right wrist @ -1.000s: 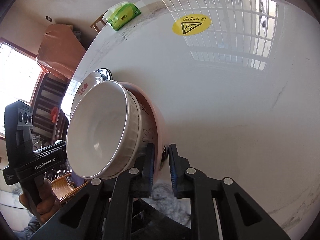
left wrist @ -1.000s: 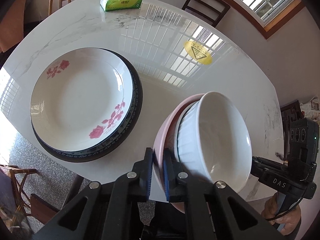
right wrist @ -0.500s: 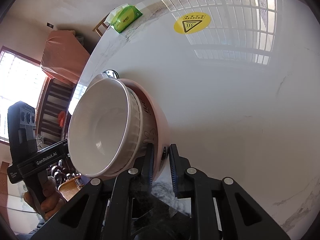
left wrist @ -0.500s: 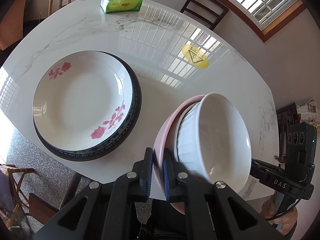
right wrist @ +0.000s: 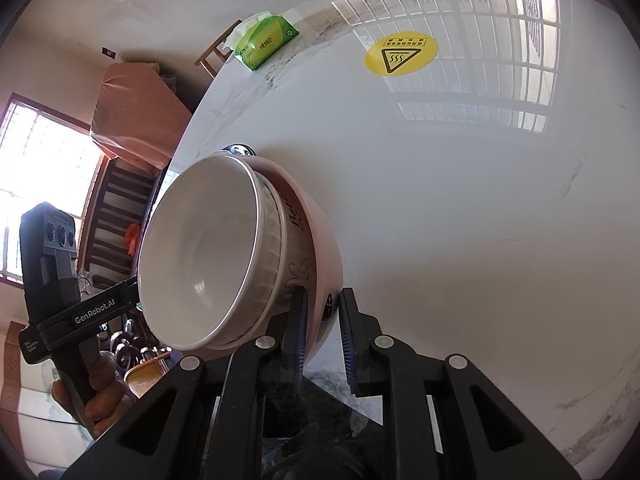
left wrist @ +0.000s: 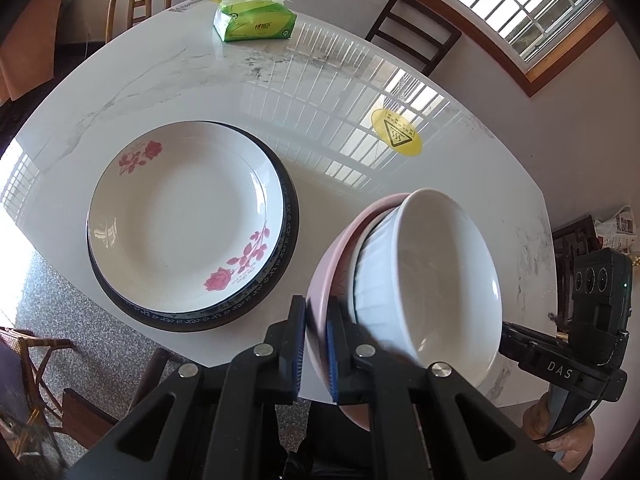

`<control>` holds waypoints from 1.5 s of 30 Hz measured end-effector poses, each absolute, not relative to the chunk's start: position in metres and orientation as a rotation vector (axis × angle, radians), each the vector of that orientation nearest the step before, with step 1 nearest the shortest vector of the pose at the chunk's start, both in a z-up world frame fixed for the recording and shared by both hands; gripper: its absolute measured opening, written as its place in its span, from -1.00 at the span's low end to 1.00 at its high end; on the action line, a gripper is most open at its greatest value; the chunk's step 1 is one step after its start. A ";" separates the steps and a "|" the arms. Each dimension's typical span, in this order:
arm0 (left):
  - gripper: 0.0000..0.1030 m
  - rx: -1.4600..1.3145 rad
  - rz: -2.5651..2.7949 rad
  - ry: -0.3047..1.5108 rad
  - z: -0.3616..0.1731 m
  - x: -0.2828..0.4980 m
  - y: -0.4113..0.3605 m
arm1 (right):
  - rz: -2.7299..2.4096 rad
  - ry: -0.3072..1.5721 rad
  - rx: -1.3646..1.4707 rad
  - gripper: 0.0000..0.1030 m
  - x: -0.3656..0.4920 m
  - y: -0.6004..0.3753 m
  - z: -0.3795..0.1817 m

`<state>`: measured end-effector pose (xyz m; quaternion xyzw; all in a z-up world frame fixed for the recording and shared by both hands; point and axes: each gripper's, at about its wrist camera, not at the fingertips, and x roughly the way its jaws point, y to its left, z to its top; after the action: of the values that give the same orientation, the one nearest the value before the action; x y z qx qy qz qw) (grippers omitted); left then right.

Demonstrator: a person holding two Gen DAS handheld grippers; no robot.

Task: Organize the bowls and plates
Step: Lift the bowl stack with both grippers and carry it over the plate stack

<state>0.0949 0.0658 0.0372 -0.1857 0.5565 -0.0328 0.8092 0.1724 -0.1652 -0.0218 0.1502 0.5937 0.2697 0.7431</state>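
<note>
Both grippers clamp the pink bowl's rim: left gripper (left wrist: 314,348) on one side, right gripper (right wrist: 322,336) on the opposite. Pink bowl (left wrist: 328,268) carries a ribbed white bowl (left wrist: 432,280) nested inside, tilted above the marble table (left wrist: 200,80) edge, just beside 2 stacked plates (left wrist: 192,224).

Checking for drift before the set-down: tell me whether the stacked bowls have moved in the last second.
Yes. In the right wrist view the pink bowl with the white bowl has pulled back from the yellow sticker, towards the table's near edge.
</note>
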 end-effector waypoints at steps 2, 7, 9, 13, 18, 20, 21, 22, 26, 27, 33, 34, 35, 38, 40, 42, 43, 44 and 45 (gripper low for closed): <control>-0.85 -0.398 -0.062 1.183 0.039 0.094 0.069 | 0.597 1.302 0.334 -0.66 0.174 -0.163 -0.022; -0.85 -0.404 -0.046 1.171 0.043 0.094 0.079 | 0.613 1.304 0.332 -0.66 0.176 -0.155 -0.019; -0.85 -0.406 -0.040 1.166 0.044 0.093 0.083 | 0.616 1.303 0.328 -0.65 0.177 -0.151 -0.017; -0.85 -0.415 -0.028 1.159 0.047 0.092 0.092 | 0.626 1.303 0.328 -0.65 0.180 -0.144 -0.015; -0.86 -0.425 -0.009 1.150 0.049 0.091 0.105 | 0.638 1.306 0.323 -0.65 0.182 -0.132 -0.012; -0.86 -0.431 -0.001 1.145 0.050 0.091 0.109 | 0.642 1.307 0.322 -0.65 0.184 -0.127 -0.011; -0.86 -0.433 0.003 1.142 0.051 0.091 0.112 | 0.644 1.308 0.323 -0.65 0.184 -0.125 -0.011; -0.86 -0.435 0.007 1.140 0.051 0.090 0.114 | 0.647 1.308 0.323 -0.65 0.185 -0.122 -0.011; -0.86 -0.445 0.019 1.134 0.053 0.089 0.125 | 0.656 1.308 0.321 -0.65 0.187 -0.114 -0.009; -0.86 -0.447 0.023 1.133 0.053 0.088 0.128 | 0.659 1.309 0.321 -0.65 0.188 -0.111 -0.009; -0.86 -0.461 0.044 1.125 0.053 0.089 0.142 | 0.677 1.315 0.325 -0.65 0.191 -0.093 -0.007; -0.86 -0.464 0.048 1.123 0.053 0.089 0.145 | 0.677 1.315 0.325 -0.65 0.191 -0.093 -0.007; -0.86 -0.465 0.051 1.122 0.053 0.089 0.147 | 0.682 1.316 0.321 -0.65 0.193 -0.089 -0.007; -0.86 -0.471 0.063 1.117 0.053 0.090 0.154 | 0.691 1.320 0.320 -0.64 0.195 -0.081 -0.007; -0.86 -0.477 0.070 1.114 0.053 0.091 0.159 | 0.695 1.323 0.318 -0.64 0.198 -0.076 -0.007; -0.86 -0.483 0.076 1.111 0.052 0.092 0.163 | 0.699 1.325 0.318 -0.64 0.199 -0.072 -0.007; -0.86 -0.487 0.077 1.109 0.052 0.092 0.165 | 0.700 1.326 0.317 -0.64 0.200 -0.069 -0.007; -0.86 -0.490 0.080 1.108 0.052 0.092 0.167 | 0.702 1.327 0.315 -0.64 0.202 -0.066 -0.006; -0.86 -0.491 0.082 1.107 0.052 0.093 0.169 | 0.702 1.327 0.315 -0.64 0.202 -0.066 -0.006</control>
<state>0.0926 0.1692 0.0519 -0.2308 0.5201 0.0387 0.8214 0.2016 -0.0663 -0.0064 0.1426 0.6004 0.3175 0.7200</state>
